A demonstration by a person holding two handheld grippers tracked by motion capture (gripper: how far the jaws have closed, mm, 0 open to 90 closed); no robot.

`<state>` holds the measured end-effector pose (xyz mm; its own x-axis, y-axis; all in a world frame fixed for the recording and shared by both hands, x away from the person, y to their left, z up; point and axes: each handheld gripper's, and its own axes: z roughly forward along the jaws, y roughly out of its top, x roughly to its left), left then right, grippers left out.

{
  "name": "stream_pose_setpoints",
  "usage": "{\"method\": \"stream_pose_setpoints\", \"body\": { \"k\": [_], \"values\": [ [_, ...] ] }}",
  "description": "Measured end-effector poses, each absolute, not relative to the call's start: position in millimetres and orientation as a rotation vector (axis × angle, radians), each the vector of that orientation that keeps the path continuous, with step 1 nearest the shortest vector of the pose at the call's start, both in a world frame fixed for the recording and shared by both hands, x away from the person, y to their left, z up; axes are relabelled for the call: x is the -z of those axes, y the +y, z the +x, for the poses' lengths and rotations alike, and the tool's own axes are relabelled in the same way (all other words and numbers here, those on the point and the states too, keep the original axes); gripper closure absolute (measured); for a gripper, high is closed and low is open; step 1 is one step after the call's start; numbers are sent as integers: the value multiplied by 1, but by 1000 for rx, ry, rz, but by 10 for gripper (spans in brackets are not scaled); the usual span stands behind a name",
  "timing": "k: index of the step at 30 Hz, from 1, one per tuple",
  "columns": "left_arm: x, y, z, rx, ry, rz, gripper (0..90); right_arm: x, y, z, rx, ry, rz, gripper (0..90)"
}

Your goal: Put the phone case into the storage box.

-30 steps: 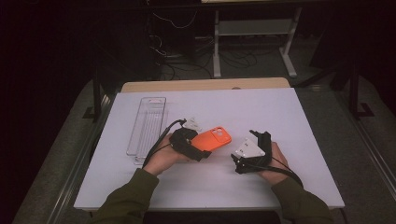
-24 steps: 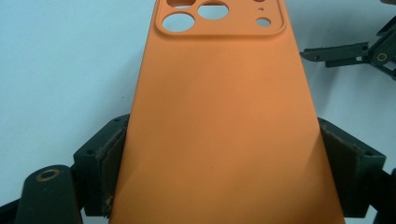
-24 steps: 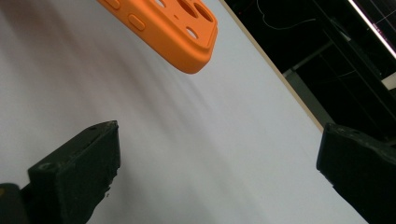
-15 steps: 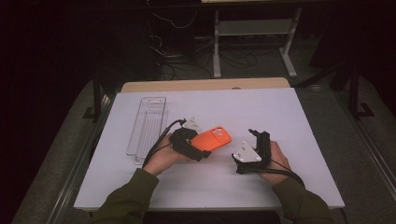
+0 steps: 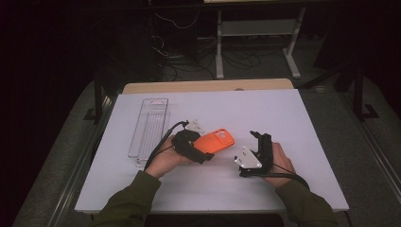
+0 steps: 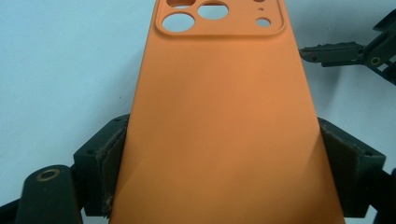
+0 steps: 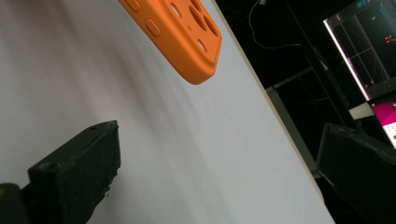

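Note:
An orange phone case (image 5: pixel 216 141) with camera cut-outs hangs just above the white table, pointing right. My left gripper (image 5: pixel 202 152) is shut on its near end. In the left gripper view both pads press the long sides of the case (image 6: pixel 219 116), with the left gripper (image 6: pixel 224 163) around its lower part. My right gripper (image 5: pixel 257 136) rests to the right of the case, apart from it, jaws pointing away from the person. Its jaws stand wide open with nothing between them in the right gripper view (image 7: pixel 219 172), where the case (image 7: pixel 180 35) sits at upper left.
A clear plastic tray (image 5: pixel 149 126) lies on the left part of the white table (image 5: pixel 283 109). A wooden strip (image 5: pixel 208 86) borders the far edge. Beyond it are a dark floor, cables and a metal stand (image 5: pixel 257 28). A lit screen (image 7: pixel 369 46) is off the table's side.

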<state>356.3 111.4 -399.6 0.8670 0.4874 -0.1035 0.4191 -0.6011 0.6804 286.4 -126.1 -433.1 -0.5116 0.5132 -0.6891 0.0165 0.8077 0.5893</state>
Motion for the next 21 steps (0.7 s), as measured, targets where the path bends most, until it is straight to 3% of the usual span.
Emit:
{"method": "stream_pose_setpoints", "body": {
  "k": [21],
  "values": [
    [399, 112, 356, -112, 629, 2330, 153, 433, -120, 281, -553, 1980, 212, 0]
  ]
}}
